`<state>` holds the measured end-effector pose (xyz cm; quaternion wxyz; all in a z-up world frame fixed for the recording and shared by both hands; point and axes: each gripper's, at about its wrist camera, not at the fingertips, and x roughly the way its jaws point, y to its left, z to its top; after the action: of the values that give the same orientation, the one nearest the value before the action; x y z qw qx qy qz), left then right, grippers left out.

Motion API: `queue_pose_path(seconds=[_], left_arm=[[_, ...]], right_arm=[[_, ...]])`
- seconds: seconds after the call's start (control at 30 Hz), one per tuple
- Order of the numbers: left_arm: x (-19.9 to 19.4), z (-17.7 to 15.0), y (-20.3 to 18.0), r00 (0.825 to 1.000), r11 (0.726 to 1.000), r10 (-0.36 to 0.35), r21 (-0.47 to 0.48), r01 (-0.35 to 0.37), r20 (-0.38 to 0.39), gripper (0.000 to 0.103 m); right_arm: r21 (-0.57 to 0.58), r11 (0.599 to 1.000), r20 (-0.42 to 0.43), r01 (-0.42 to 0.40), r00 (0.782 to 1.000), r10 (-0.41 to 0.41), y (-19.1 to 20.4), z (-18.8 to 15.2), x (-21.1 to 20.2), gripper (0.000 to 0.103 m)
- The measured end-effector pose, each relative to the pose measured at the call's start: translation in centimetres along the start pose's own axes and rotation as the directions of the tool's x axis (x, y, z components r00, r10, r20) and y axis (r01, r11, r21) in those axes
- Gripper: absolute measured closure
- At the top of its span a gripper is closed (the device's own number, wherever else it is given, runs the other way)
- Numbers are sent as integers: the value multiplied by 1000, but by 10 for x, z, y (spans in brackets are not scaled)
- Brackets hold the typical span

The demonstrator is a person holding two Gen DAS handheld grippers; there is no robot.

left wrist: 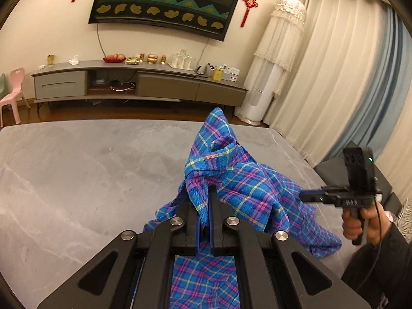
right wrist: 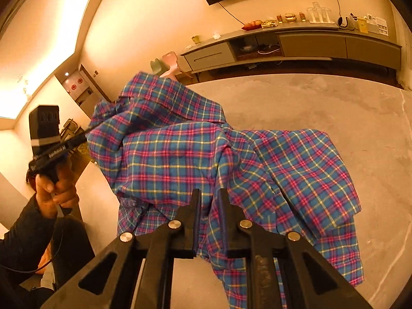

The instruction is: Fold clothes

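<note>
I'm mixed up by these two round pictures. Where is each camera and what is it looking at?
Left wrist: sits on the left tool, looking across the grey table at the TV wall; its fingers pinch the plaid shirt; the right hand shows.
Right wrist: sits on the right tool, looking down over the shirt; the left hand shows.
Both share shirt, table and TV cabinet.

Both views bend strongly at the rim, with black vignette corners. The left wrist view is evenly lit, neutral white, with soft shadows. The right wrist view is tinted deep orange; a ceiling cove (right wrist: 69, 20) at ten o'clock glares, blown out. Focus stays fairly sharp throughout.
</note>
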<state>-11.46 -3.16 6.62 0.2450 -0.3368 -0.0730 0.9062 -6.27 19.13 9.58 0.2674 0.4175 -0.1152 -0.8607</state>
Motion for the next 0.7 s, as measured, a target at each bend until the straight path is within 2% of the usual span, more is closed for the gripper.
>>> queue_pose_path(seconds=[0.03, 0.07, 0.1, 0.13, 0.27, 0.3, 0.33, 0.37, 0.4, 0.43, 0.57, 0.7], left_arm=[[-1, -3, 2, 1000, 1000, 1, -4, -1, 4, 90], [-3, -6, 3, 1000, 1000, 3, -8, -2, 8, 83], [-3, -8, 5, 1000, 1000, 9, -9, -9, 14, 63], [-3, -11, 7, 1000, 1000, 17, -10, -16, 19, 52], [10, -19, 11, 999, 999, 39, 17, -40, 28, 48], [16, -20, 13, 999, 999, 47, 20, -47, 26, 48], [22, -21, 15, 998, 999, 50, 14, -50, 24, 48], [28, -22, 18, 998, 999, 52, 6, -52, 22, 50], [33, -23, 21, 999, 999, 48, -1, -48, 20, 63], [23, -16, 17, 998, 999, 45, 7, -45, 42, 101], [-27, 13, -2, 989, 998, 35, 47, -41, 140, 101], [-77, 43, -21, 971, 995, 20, 87, -41, 237, 102]], right_arm=[[8, 999, 11, 39, 999, -39, -3, 3, 2, 63], [15, 997, 13, 75, 997, -76, -5, 8, 7, 52], [22, 994, 9, 104, 995, -104, -10, 9, 14, 42], [29, 992, -1, 120, 993, -120, -14, 11, 21, 43], [32, 998, -64, 54, 997, -52, -15, 16, 46, 43], [10, 998, -79, 61, 995, -60, -12, 17, 52, 48], [-9, 998, -94, 64, 993, -65, -9, 18, 58, 69], [-20, 998, -105, 64, 992, -66, -6, 18, 62, 79], [-33, 997, -105, 73, 992, -76, -3, 19, 62, 89], [-51, 995, -93, 91, 991, -95, 0, 20, 59, 96], [-70, 991, 32, 117, 993, -115, 17, 29, 22, 99], [-120, 977, 176, 179, 972, -156, 52, 28, -34, 100]])
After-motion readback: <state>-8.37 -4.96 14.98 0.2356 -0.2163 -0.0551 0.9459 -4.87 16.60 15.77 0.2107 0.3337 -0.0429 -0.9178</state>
